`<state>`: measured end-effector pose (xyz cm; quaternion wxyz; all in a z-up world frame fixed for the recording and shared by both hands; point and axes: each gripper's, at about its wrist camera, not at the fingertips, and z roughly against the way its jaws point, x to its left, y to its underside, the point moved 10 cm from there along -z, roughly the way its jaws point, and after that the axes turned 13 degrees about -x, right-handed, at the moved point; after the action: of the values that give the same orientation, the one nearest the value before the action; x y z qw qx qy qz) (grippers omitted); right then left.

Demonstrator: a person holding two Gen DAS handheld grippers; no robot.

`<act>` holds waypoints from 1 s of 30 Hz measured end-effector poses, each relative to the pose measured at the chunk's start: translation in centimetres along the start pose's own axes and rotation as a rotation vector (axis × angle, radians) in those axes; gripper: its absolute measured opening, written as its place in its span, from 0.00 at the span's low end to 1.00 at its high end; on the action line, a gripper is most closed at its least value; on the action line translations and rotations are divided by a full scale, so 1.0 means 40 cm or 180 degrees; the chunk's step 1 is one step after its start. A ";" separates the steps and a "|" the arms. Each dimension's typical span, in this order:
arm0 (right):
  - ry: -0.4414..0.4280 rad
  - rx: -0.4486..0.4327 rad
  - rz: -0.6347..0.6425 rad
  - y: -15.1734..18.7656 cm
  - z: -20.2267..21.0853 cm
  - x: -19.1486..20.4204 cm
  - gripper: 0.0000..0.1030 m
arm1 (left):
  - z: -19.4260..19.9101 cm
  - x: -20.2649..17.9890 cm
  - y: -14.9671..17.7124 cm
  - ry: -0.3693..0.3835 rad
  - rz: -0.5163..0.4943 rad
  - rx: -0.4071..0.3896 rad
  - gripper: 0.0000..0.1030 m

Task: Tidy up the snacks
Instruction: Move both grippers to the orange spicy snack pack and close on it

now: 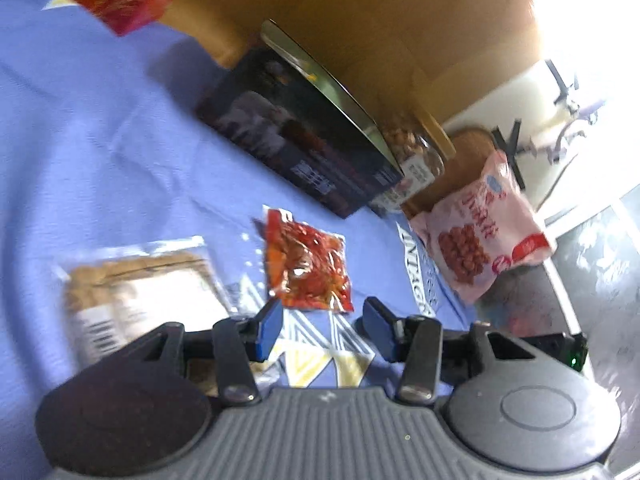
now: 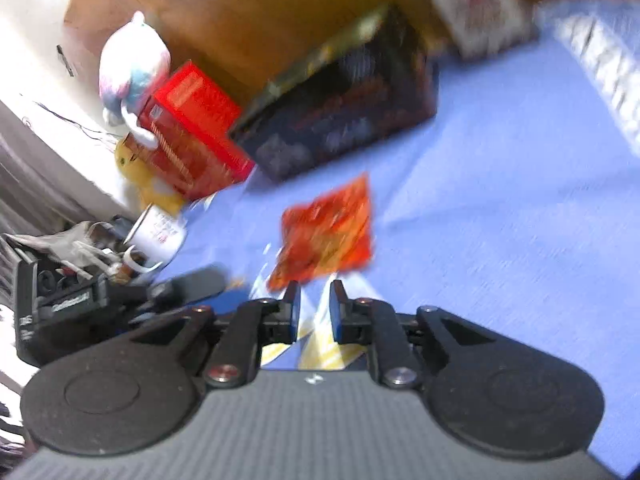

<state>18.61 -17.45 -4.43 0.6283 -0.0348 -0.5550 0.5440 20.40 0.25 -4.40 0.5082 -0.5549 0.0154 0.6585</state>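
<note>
The jaws of the left gripper (image 1: pixel 324 330) stand released, wide apart and empty over the blue cloth (image 1: pixel 100 128), while those of the right gripper (image 2: pixel 315 312) are narrowed to a small gap with nothing between them. From left to right in the left wrist view lie a clear cracker pack (image 1: pixel 136 300), a red snack packet (image 1: pixel 306 266) just beyond the fingertips, and a pink snack bag (image 1: pixel 480 236) at the far right edge. Behind them a dark box (image 1: pixel 304 136) stands beside a nut jar (image 1: pixel 416 156).

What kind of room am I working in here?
Probably a home, likely a bed or table under a blue printed cloth against a wooden panel. A plush toy, a white mug and snacks like the red packet and dark box suggest someone's living space.
</note>
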 end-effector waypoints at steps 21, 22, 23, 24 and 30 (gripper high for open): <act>-0.0198 0.0012 -0.0149 -0.034 -0.076 -0.024 0.05 | -0.141 -0.002 0.026 0.0255 0.0100 0.0178 0.04; -0.0193 -0.0010 -0.0136 -0.036 -0.074 -0.024 0.05 | -0.127 -0.004 0.017 0.0237 0.0055 0.0129 0.05; -0.0200 -0.0028 -0.0124 -0.037 -0.072 -0.023 0.06 | -0.110 -0.008 0.004 0.0234 0.0005 0.0060 0.10; -0.0208 -0.0035 -0.0125 -0.038 -0.072 -0.022 0.07 | -0.089 -0.012 -0.013 0.0244 -0.0027 -0.0040 0.13; -0.0221 -0.0046 -0.0116 -0.038 -0.074 -0.019 0.08 | -0.047 0.037 -0.073 -0.0143 -0.0064 -0.0319 0.23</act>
<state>21.93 -16.96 -5.06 0.6182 -0.0103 -0.5810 0.5293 23.94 1.53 -4.65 0.4865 -0.5649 -0.0346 0.6656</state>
